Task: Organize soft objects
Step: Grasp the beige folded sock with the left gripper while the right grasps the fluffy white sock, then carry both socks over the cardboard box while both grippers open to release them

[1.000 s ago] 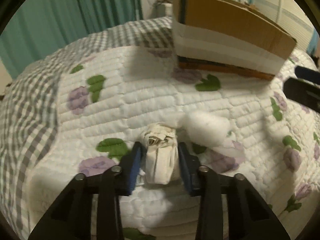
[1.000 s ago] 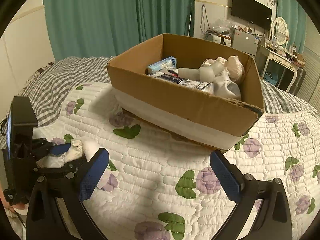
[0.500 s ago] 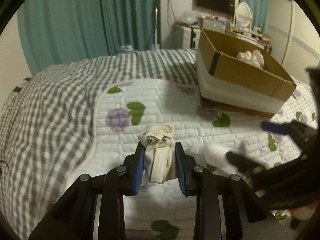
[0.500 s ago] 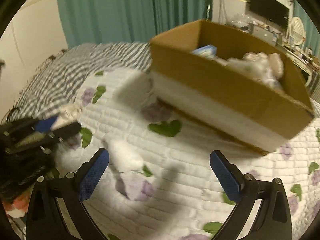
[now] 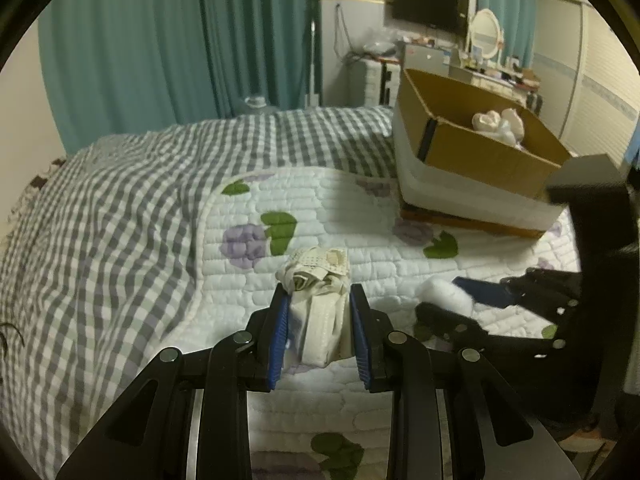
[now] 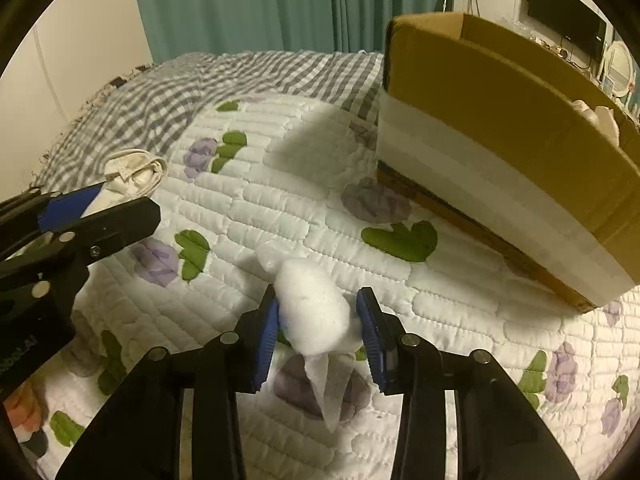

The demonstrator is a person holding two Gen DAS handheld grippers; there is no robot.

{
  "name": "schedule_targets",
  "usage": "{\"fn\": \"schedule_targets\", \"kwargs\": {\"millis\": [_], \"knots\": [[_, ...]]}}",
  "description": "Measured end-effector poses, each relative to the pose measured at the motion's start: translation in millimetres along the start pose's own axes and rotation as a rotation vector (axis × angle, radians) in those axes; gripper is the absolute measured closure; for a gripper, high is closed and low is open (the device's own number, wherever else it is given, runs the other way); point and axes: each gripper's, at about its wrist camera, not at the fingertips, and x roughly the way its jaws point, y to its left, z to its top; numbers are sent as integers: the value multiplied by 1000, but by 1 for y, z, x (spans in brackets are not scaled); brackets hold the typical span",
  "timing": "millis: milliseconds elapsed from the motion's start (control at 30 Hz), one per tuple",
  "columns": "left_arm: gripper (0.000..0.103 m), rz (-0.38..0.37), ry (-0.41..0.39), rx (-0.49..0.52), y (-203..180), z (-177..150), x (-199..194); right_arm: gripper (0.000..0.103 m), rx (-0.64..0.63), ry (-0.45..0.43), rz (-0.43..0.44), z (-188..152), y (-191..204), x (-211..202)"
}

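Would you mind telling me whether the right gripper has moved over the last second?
Yes. The right gripper has come down and left, away from the cardboard box, to straddle the white fluffy wad on the quilt.

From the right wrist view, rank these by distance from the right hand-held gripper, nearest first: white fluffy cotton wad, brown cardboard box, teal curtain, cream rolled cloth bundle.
1. White fluffy cotton wad: between the right hand-held gripper fingers.
2. Cream rolled cloth bundle: far left, in the left hand-held gripper. Too close to call against the box.
3. Brown cardboard box: right, on the quilt.
4. Teal curtain: behind the bed.
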Motion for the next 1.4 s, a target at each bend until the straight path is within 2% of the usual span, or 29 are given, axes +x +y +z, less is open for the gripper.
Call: {"fn": "schedule_targets", "kwargs": {"millis": [200, 500, 700, 967, 1167, 1300, 1400], "knots": [[75, 7, -18, 29, -14, -1, -15, 66, 5, -63, -1, 2, -7, -38], [75, 20, -60, 74, -49, 7, -46, 66, 22, -170, -41, 2, -30, -124], [75, -37, -132, 121, -91, 27, -89, 66, 19, -239, -103, -1, -50, -193], [75, -77, -228, 183, -138, 56, -136, 66, 25, -328, -180, 3, -81, -274], [75, -94, -280, 176, -152, 85, -146, 66, 23, -392, -208, 24, -102, -305], [75, -84, -303, 181, -155, 110, -133, 66, 39, -427, -214, 46, -124, -311], [74, -107, -300, 195, -157, 129, -111, 66, 52, -432, -210, 64, -140, -299]]}}
